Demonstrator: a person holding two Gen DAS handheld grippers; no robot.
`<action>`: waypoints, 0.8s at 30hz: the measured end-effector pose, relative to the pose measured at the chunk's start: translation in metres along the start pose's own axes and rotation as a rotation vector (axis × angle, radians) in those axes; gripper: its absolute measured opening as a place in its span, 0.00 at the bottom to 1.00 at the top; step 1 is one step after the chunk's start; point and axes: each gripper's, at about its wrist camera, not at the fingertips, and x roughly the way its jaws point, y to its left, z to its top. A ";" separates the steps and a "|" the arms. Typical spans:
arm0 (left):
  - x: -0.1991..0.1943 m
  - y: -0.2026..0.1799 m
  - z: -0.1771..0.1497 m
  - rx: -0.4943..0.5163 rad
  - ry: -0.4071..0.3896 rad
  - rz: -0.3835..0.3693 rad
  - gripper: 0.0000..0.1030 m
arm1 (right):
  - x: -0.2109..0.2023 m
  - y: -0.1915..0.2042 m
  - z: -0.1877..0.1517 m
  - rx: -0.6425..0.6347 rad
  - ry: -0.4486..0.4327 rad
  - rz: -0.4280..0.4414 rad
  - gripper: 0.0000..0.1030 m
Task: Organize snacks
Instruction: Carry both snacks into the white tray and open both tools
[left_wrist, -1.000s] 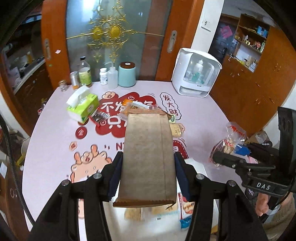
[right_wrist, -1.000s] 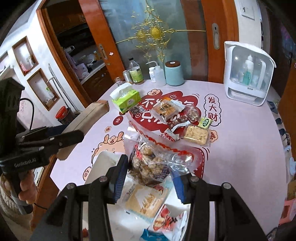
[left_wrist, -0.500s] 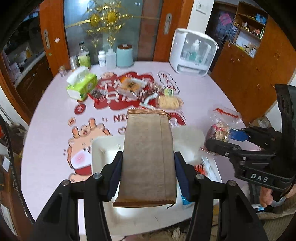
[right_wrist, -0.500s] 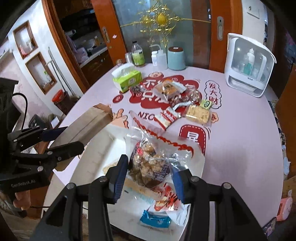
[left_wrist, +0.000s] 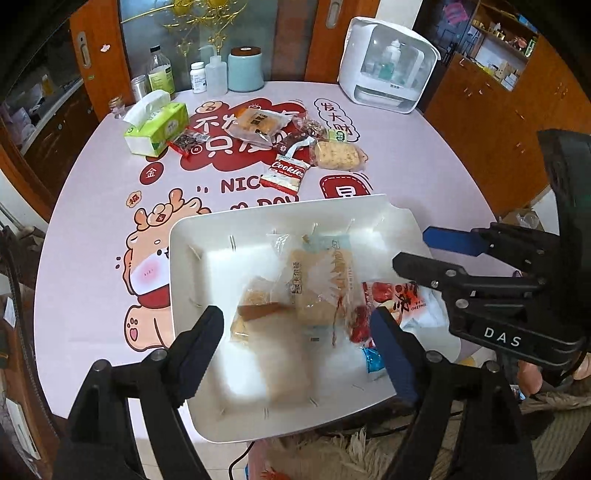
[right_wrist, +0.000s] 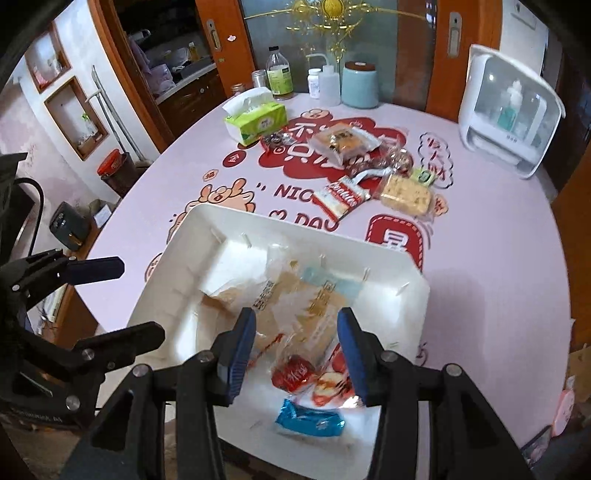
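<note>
Counter (left_wrist: 406, 177) carries a white tray (left_wrist: 192, 236), directly under both tools. Left tool (left_wrist: 295, 317): jaws opening, released; a blurred brown packet (left_wrist: 280, 354) lies between them, low in the tray, with neither pad on it. Right tool (right_wrist: 295, 325): clear film bag (right_wrist: 295, 295) blurs across the gap, so I cannot tell whether it is gripped. Judgement: packets are light, soft, crinkly and slippery, with crushable contents; pinch the sealed edge, not the middle. Cookies pack (left_wrist: 284, 173) sits loose well beyond the tray. The right view shows the blue wrapper (right_wrist: 310, 422) whole; the left view half hides it behind a finger.
</note>
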 end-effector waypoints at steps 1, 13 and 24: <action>0.000 -0.001 0.000 0.001 -0.001 0.002 0.78 | 0.000 0.000 0.000 0.002 0.001 0.006 0.45; -0.003 -0.011 0.001 0.034 -0.013 0.016 0.78 | 0.000 0.007 -0.003 -0.013 0.010 0.015 0.45; -0.001 -0.011 0.012 0.032 -0.027 0.017 0.78 | 0.000 0.002 -0.002 0.009 0.010 0.009 0.45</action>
